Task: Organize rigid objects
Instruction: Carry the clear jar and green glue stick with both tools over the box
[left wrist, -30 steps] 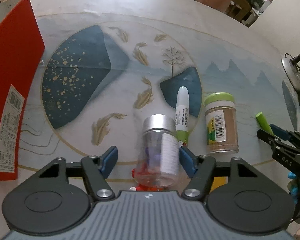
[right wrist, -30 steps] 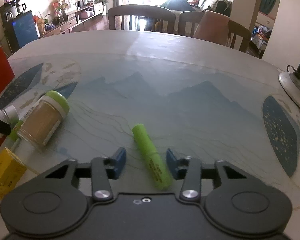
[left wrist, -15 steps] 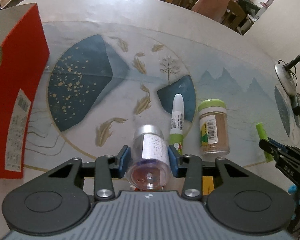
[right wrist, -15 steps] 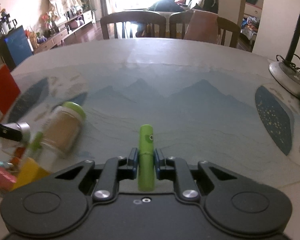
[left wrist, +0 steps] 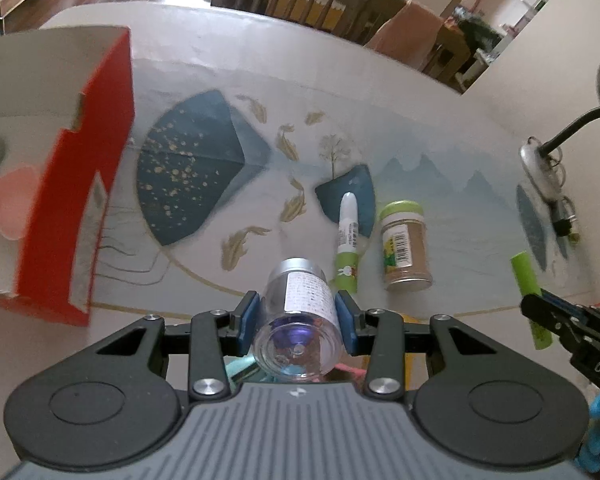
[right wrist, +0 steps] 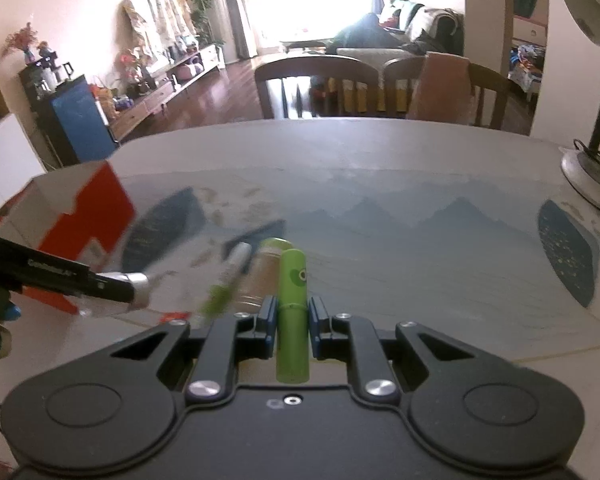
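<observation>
Right of the open red cardboard box [left wrist: 80,184], the left gripper [left wrist: 296,316] clamps a clear silver-capped plastic jar [left wrist: 298,320] and the right gripper [right wrist: 293,320] pinches a green cylindrical tube [right wrist: 293,312]; both loads are best carried level over the box's rim before either grip loosens.

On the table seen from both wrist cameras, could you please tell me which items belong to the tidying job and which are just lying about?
Part of the job:
- clear bottle, in the left gripper
- green tube, in the right gripper
- glue pen
- spice jar
- red box

Just lying about:
- desk lamp
- chairs
</observation>
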Demonstrator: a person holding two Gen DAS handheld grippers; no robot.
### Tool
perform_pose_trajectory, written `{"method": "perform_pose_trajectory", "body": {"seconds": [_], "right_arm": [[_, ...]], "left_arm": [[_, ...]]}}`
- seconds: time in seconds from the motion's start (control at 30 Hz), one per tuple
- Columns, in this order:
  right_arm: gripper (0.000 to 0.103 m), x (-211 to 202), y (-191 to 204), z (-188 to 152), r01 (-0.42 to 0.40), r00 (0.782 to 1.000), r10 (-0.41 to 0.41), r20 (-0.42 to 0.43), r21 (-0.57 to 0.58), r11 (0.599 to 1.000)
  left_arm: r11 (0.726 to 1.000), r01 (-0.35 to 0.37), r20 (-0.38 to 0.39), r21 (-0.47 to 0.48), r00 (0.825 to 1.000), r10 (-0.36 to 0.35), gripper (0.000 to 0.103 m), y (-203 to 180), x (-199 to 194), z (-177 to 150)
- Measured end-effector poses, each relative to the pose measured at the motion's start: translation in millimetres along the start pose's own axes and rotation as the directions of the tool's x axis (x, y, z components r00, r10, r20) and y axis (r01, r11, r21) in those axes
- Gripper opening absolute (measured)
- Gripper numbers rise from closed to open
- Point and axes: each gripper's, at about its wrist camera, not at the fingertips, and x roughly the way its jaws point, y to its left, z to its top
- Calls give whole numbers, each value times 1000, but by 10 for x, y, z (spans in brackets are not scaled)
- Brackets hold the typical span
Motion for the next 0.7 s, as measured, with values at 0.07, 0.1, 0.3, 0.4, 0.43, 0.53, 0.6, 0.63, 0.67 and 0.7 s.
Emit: {"method": "perform_pose_trajectory", "body": {"seconds": [0.07, 0.1, 0.3, 0.4, 0.43, 0.53, 0.6, 0.63, 0.67, 0.7], "right_arm": [[16, -68, 135, 36, -7, 1000, 7, 11, -6, 1000], [16, -99, 193, 46, -11, 1000, 11, 14, -6, 1000], [16, -239, 574, 157, -43, 999, 43, 27, -10, 999], [16, -277, 804, 213, -57, 998, 57, 30, -23, 998], [16, -281, 886, 233, -58, 998, 59, 31, -31, 998], [16, -262, 1104, 290, -59, 997, 61, 38, -61, 996], [16, -242, 1190, 331, -60, 997, 63, 43, -58, 997], [16, -238, 1214, 345, -63, 997, 65, 45, -46, 997], [16, -239, 1235, 348, -59, 997, 61, 50, -39, 998], [16, -239, 1253, 342, -54, 997, 56, 53, -34, 998]], "left_arm": [[1000, 17, 6, -8, 1000, -17, 40, 44, -130, -11], [1000, 27, 8, -13, 1000, -26, 40, 69, -193, -14], [997, 76, 69, -22, 995, -75, 40, 243, -597, -5], [996, 86, 100, -10, 991, -84, 40, 337, -770, 13], [996, 86, 111, -2, 990, -85, 40, 372, -828, 24], [996, 87, 132, 19, 987, -89, 40, 493, -956, 65], [996, 82, 129, 35, 988, -86, 40, 593, -989, 83], [995, 83, 111, 48, 990, -88, 40, 635, -979, 84], [994, 89, 91, 64, 991, -95, 40, 681, -967, 76], [991, 89, 77, 102, 992, -97, 40, 715, -952, 48]]}}
